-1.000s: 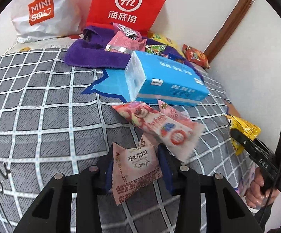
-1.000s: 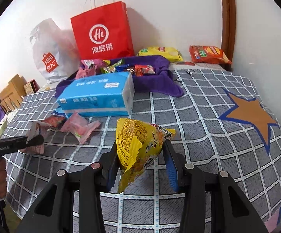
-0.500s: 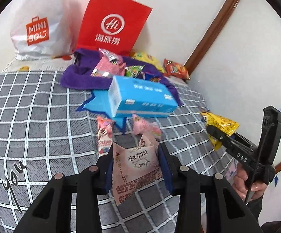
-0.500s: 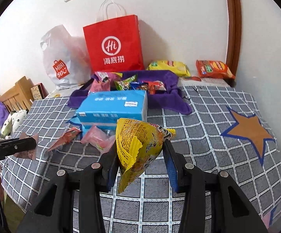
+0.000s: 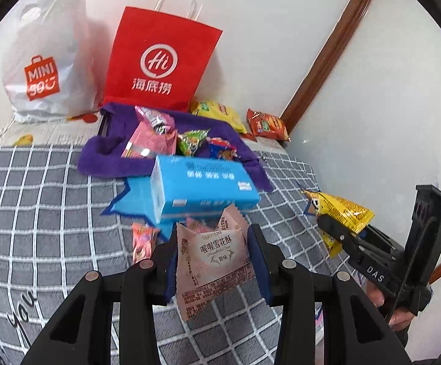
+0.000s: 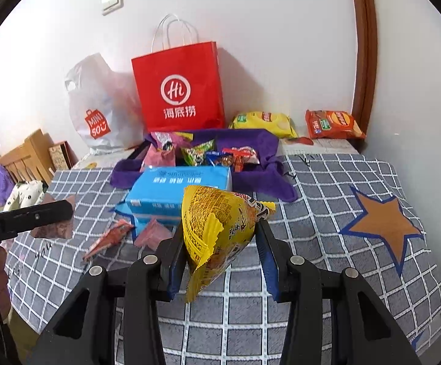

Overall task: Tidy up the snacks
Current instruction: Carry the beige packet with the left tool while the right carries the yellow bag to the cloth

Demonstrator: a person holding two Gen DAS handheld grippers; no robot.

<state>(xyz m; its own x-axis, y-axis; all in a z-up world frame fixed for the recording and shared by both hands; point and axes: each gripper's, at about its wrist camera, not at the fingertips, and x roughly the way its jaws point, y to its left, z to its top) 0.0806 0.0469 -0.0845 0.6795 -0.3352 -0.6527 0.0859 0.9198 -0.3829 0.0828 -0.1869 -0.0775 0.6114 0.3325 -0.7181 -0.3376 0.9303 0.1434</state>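
My left gripper (image 5: 215, 261) is shut on a pale pink snack packet (image 5: 212, 261) and holds it above the grey checked bedspread (image 5: 37, 213). My right gripper (image 6: 218, 243) is shut on a yellow snack bag (image 6: 217, 228), also held above the bed; it shows in the left wrist view (image 5: 340, 210) too. Beyond both lies a blue tissue pack (image 5: 202, 188), and behind it a purple cloth (image 5: 110, 158) with several snack packets on it. Two small pink and red packets (image 6: 129, 237) lie on the bed in front of the tissue pack.
A red paper bag (image 5: 159, 60) and a white plastic bag (image 5: 43, 60) stand against the back wall. A yellow bag (image 6: 263, 123) and an orange bag (image 6: 333, 124) of chips lie at the back right by the wooden door frame. Wooden furniture (image 6: 28, 158) stands left of the bed.
Both grippers have pulled back and risen from the bed with their packets still held. The tissue pack and bags look smaller and farther away.
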